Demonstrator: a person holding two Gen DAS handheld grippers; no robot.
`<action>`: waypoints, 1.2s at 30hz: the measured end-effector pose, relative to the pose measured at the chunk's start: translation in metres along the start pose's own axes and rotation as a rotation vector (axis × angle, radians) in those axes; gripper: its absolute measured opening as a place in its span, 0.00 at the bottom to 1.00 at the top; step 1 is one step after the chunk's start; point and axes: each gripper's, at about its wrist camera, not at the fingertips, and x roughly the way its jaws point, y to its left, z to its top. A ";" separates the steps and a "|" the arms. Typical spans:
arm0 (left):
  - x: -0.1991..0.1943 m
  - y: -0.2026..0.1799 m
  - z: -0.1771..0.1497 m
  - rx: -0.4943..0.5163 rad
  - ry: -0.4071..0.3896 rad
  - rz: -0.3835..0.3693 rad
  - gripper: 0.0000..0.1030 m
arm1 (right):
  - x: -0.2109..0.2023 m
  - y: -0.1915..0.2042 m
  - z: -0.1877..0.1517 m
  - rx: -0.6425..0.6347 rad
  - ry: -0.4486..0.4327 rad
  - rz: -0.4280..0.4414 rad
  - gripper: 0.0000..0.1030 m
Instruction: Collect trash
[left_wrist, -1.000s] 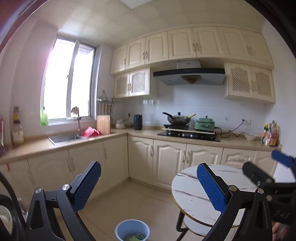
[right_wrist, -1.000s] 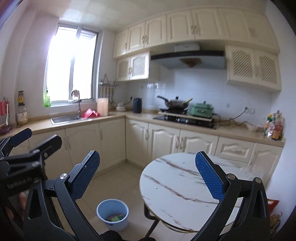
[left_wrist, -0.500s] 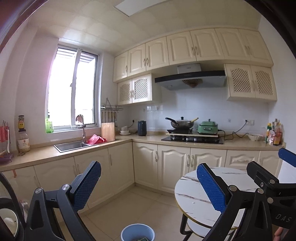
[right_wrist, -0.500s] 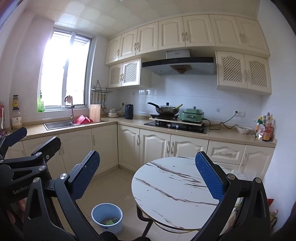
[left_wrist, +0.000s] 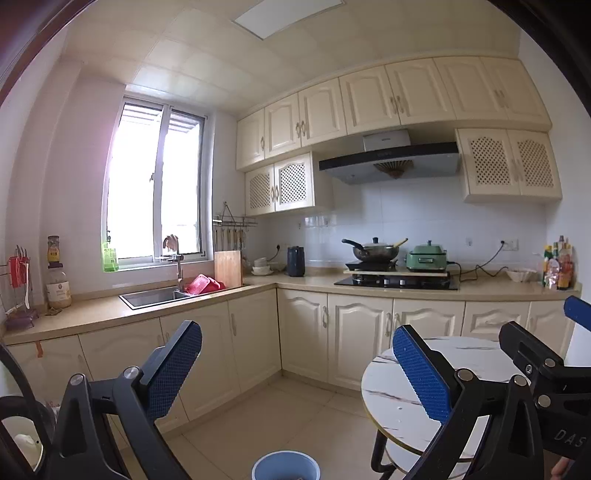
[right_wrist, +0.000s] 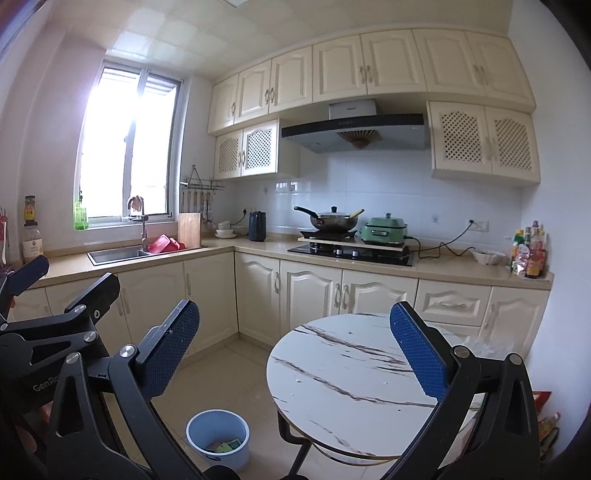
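Observation:
A light blue trash bin (right_wrist: 218, 437) stands on the tiled floor to the left of a round white marble table (right_wrist: 354, 380); it holds green and yellow wrappers (right_wrist: 223, 446). Its rim also shows at the bottom of the left wrist view (left_wrist: 285, 464). My left gripper (left_wrist: 297, 369) is open and empty, held high above the bin. My right gripper (right_wrist: 295, 349) is open and empty, above the table's near-left edge. The table top (left_wrist: 399, 391) shows no trash on it.
An L-shaped counter (right_wrist: 443, 267) carries a sink (right_wrist: 114, 254), red dish rack (right_wrist: 164, 243), kettle (right_wrist: 257, 231), wok on a stove (right_wrist: 334, 219) and green cooker (right_wrist: 384, 229). Sauce bottles (right_wrist: 530, 254) stand at the right. Cream cabinets (right_wrist: 310, 295) line the walls.
Both grippers have tilted upward and risen, so the bin and table sit lower in both views. The jaws stay open and empty.

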 end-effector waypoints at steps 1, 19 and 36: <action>0.001 0.000 0.002 0.000 -0.002 0.001 0.99 | 0.000 0.000 0.000 0.000 -0.002 0.000 1.00; 0.024 0.005 0.019 0.011 0.009 0.012 0.99 | 0.004 0.000 -0.009 0.007 -0.001 0.004 1.00; 0.036 0.017 0.026 0.013 0.011 0.008 0.99 | 0.006 -0.001 -0.009 0.012 0.009 0.007 1.00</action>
